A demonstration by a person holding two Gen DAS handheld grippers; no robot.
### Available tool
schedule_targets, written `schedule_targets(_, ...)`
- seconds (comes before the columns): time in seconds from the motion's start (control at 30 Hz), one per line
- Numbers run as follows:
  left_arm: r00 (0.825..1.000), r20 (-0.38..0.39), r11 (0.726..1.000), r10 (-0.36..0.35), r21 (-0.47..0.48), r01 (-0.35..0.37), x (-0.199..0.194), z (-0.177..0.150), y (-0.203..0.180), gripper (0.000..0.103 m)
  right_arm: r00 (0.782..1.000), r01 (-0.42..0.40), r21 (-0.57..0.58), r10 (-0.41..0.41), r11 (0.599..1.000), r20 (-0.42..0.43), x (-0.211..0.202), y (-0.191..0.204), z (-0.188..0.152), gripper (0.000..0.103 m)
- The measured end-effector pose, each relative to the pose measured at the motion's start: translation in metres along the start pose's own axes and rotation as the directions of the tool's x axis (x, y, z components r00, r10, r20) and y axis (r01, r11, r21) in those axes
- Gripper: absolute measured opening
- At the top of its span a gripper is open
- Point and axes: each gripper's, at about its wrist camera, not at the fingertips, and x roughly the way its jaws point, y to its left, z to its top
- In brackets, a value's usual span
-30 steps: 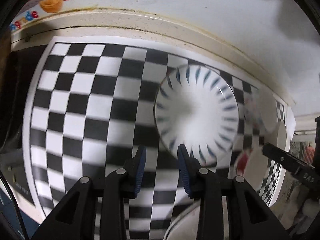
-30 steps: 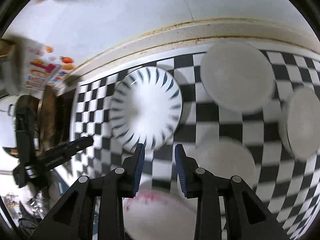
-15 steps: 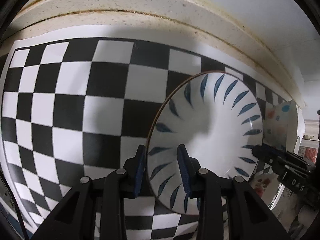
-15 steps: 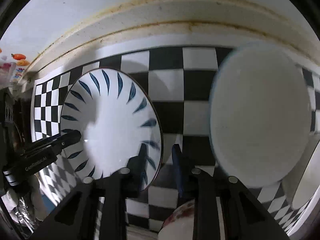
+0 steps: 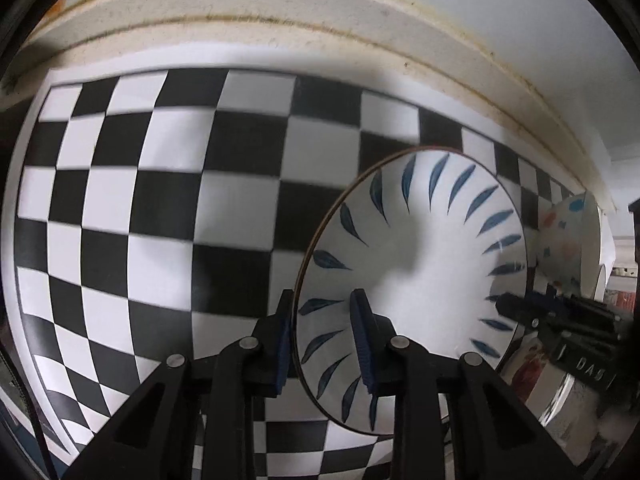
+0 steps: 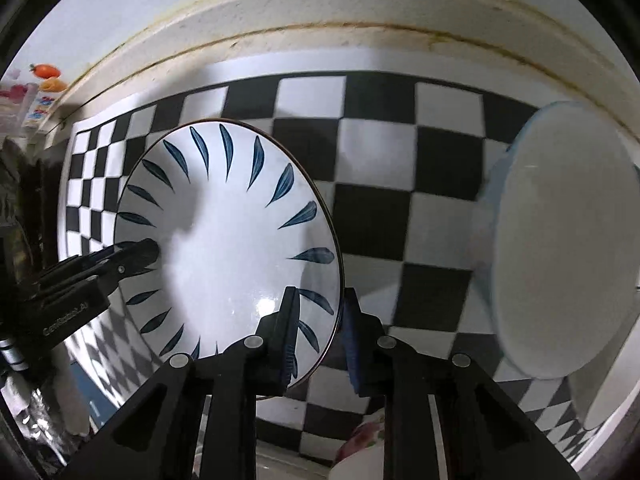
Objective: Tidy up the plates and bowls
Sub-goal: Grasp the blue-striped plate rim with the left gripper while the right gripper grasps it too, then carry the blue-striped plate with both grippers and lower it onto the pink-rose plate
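Observation:
A white bowl with blue leaf strokes sits on a black-and-white checkered mat. My left gripper points steeply down and straddles the bowl's left rim, one pad outside and one inside. Its jaws are closing, and a strip of the bowl's wall still shows between the inner pad and the rim. My right gripper straddles the opposite rim in the same way, with its jaws also closing. Each gripper shows at the edge of the other's view.
A plain white bowl with a pale blue rim stands right of the leaf bowl. A speckled bowl and a flowered dish lie close by. A stained cream ledge and wall bound the mat at the back.
Both grippers have come down onto the leaf bowl from above it. Their jaws have narrowed, and each now has the rim between its fingers. The right one shifted toward the bowl.

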Motion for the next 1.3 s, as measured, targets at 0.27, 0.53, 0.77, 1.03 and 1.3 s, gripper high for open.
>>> schedule_targets(0.27,1.000,0.010,1.000,-0.007,-0.010,0.008,-0.002,-0.007,0.006,0.025,1.000,-0.024,0.026,0.024,0.999,-0.014,0.011,0.000,0.005,0.025)
schedule_targets(0.53,0.998,0.056,1.000,-0.001,-0.005,0.001,-0.016,-0.015,-0.004,0.025,0.997,-0.042,0.013,0.041,0.999,0.067,-0.018,-0.002,-0.013,0.019)
schedule_targets(0.77,0.992,0.130,0.999,-0.005,0.032,0.000,-0.052,-0.029,-0.018,0.025,0.989,-0.054,-0.011,0.055,0.998,0.140,-0.047,0.000,-0.040,0.019)
schedule_targets(1.03,0.981,0.195,0.996,-0.016,0.091,-0.002,-0.095,-0.064,-0.035,0.025,0.973,-0.073,-0.031,0.078,0.997,0.218,-0.094,-0.001,-0.091,0.019)
schedule_targets(1.3,0.971,0.232,0.987,-0.061,0.159,0.024,-0.135,-0.112,-0.058,0.025,0.952,-0.099,-0.022,0.101,0.995,0.288,-0.128,-0.004,-0.152,0.019)
